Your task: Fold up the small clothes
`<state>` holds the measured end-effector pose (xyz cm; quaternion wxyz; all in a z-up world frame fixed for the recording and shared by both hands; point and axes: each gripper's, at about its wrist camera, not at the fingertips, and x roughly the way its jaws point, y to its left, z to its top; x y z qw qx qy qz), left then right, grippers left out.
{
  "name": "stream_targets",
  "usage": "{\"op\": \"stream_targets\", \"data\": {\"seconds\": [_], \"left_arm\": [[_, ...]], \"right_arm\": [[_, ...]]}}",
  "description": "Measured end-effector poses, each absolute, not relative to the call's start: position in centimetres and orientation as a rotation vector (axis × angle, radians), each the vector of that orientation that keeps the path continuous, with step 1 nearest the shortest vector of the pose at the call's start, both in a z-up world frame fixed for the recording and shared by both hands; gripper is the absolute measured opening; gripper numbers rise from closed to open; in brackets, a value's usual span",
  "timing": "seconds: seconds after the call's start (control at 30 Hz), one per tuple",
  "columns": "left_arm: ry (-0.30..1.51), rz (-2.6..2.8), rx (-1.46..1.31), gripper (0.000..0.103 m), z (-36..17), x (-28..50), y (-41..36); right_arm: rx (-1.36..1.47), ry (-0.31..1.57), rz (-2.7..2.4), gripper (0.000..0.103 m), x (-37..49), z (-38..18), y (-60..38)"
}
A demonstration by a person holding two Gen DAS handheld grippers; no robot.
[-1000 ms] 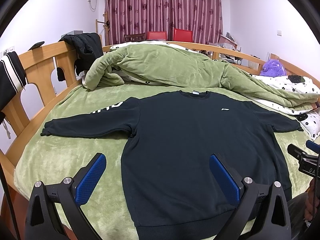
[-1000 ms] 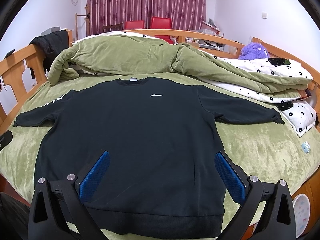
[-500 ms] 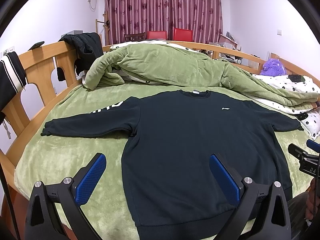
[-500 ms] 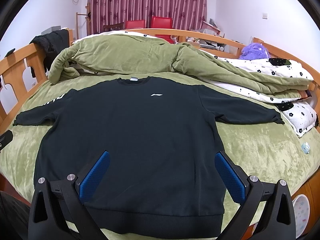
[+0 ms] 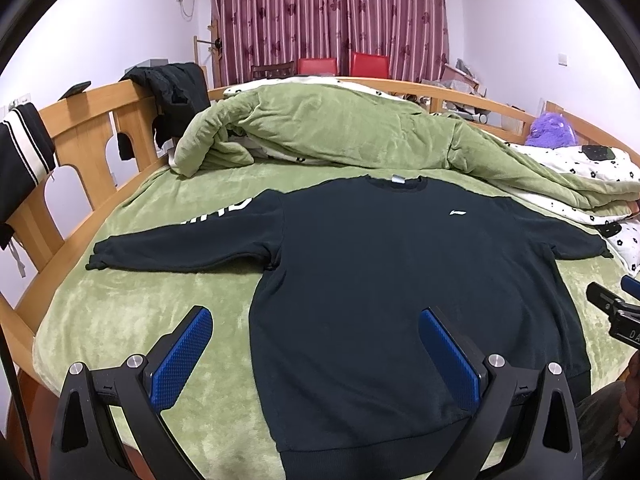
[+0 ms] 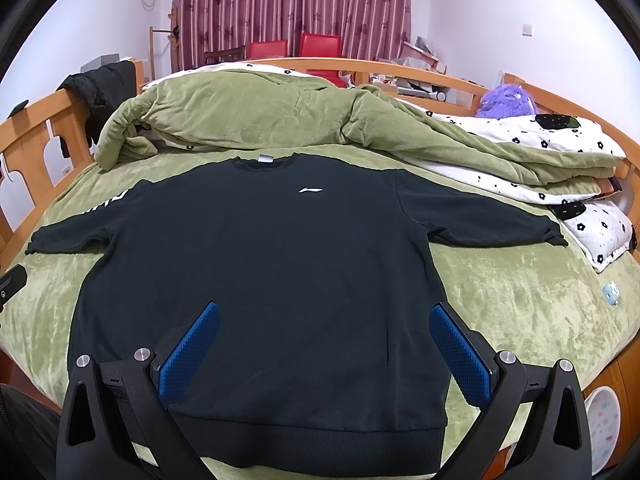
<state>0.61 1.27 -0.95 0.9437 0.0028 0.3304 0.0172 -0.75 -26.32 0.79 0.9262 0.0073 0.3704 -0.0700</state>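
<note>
Black sweatshirt [image 6: 260, 272] laid flat, front up, sleeves outspread on the green bedspread [image 5: 120, 312] below the heaped quilt [image 6: 248, 120], ready for folding; left gripper [image 5: 316, 344] and right gripper [image 6: 324, 340] hover spread, empty, near its hem.

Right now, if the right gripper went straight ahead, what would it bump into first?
Most likely the black sweatshirt lying flat on the bed. The open right gripper points over its lower half, near the hem. Depth is hard to judge, so where exactly it would land is uncertain.
</note>
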Motion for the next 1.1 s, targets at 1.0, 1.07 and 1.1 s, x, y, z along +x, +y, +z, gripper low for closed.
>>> {"op": "stream_targets", "data": {"seconds": [1.0, 1.07, 1.1], "left_arm": [[0.724, 0.260, -0.020, 0.103, -2.4, 9.4, 14.4], [0.740, 0.279, -0.021, 0.103, -3.3, 10.5, 15.7], [0.747, 0.286, -0.018, 0.103, -3.7, 10.8, 16.2]], "right_arm": [[0.035, 0.775, -0.082, 0.103, 7.5, 1.2, -22.8], [0.021, 0.778, -0.075, 0.103, 8.3, 0.8, -22.3], [0.017, 0.781, -0.073, 0.103, 8.5, 0.7, -22.1]]}}
